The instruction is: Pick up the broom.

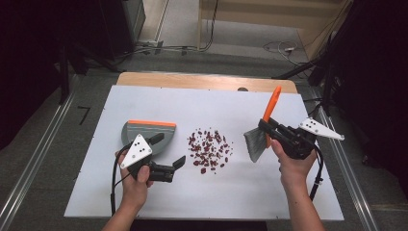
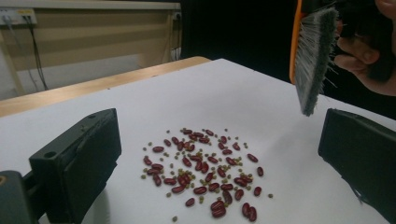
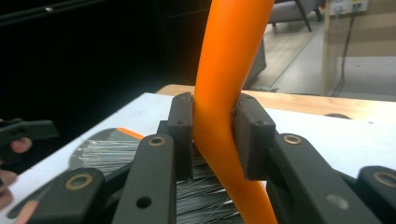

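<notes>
A pile of red beans and small green ones [image 1: 209, 150] lies mid-table on the white sheet [image 1: 231, 187]. My right gripper [image 1: 276, 132] is shut on the orange handle [image 1: 272, 103] of a brush, and the grey bristles [image 1: 255, 143] hang just right of the pile. In the right gripper view the jaws clamp the handle [image 3: 219, 88]. My left gripper [image 1: 168, 150] stands open left of the beans, in front of a grey dustpan with an orange lip [image 1: 146, 131]. Between its wide-apart jaws the left gripper view shows the beans [image 2: 201, 175], with the brush [image 2: 312, 60] above them at the right.
The wooden table edge [image 1: 207, 81] runs along the back. Metal rails [image 1: 29, 159] flank the table on both sides. Cables [image 1: 183, 48] lie on the floor behind. Bare white sheet stretches in front of the pile.
</notes>
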Demonstrator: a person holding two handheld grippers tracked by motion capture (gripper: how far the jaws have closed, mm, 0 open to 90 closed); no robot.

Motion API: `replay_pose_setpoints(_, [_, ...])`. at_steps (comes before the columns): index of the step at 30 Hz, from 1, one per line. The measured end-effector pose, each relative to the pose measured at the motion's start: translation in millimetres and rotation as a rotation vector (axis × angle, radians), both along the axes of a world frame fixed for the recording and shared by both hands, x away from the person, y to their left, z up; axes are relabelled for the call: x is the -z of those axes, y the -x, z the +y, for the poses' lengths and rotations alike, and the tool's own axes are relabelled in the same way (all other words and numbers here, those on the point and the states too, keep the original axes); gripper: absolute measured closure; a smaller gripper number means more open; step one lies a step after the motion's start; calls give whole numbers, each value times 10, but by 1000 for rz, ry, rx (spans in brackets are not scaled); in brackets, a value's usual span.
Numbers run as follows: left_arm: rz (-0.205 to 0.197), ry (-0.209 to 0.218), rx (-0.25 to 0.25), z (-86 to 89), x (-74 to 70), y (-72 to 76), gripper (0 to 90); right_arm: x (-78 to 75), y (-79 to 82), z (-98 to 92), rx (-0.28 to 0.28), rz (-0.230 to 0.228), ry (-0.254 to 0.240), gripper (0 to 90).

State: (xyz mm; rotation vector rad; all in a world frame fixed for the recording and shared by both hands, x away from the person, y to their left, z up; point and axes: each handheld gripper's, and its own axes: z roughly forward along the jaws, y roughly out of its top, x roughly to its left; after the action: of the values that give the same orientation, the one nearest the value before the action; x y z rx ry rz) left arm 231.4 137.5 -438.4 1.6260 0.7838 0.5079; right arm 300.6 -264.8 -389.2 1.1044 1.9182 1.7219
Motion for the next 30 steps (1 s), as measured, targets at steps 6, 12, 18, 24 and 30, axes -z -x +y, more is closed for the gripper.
replay_pose_setpoints(6, [7,15,17,-119,-31,4,0,-30,59,245,-32,-10,-2,690])
replay_pose_setpoints(12, [24,17,46,-304,-52,31,14,-34,136,521,-76,-3,-17,690])
replay_pose_setpoints(18, [29,3,61,-447,-73,62,36,-33,215,745,-95,-17,-1,690])
replay_pose_setpoints(24, [74,-14,80,-691,-28,95,88,-23,298,921,-96,-37,10,690])
replay_pose_setpoints(30, [95,-50,72,-875,21,116,190,16,364,1009,-71,-51,6,690])
